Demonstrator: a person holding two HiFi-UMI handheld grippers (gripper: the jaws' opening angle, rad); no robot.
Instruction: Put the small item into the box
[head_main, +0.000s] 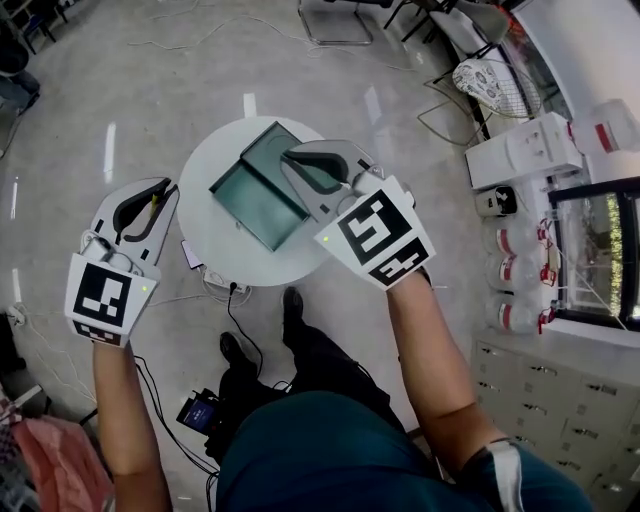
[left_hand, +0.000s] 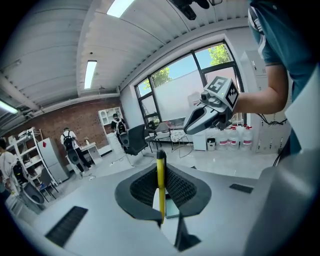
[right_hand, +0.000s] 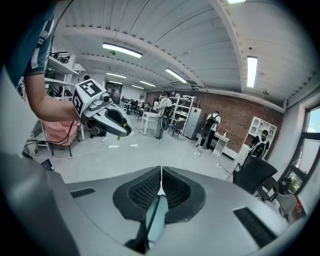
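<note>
Yellow pen-like item (left_hand: 160, 192) stands clamped upright between the jaws of the left gripper (head_main: 165, 190).
In the head view it is left of the open teal box (head_main: 250, 195) on a round white table (head_main: 205, 160); the right gripper (head_main: 292, 157), jaws pressed together and empty, hangs over the box.

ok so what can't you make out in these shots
Box interior: in the head view the right tool covers part of it, so its contents cannot be told.
Yellow item: the head view shows only a sliver inside the left tool. In the left gripper view its lower end vanishes behind the pads.
Dark device on the floor: head view, too small to identify.
</note>
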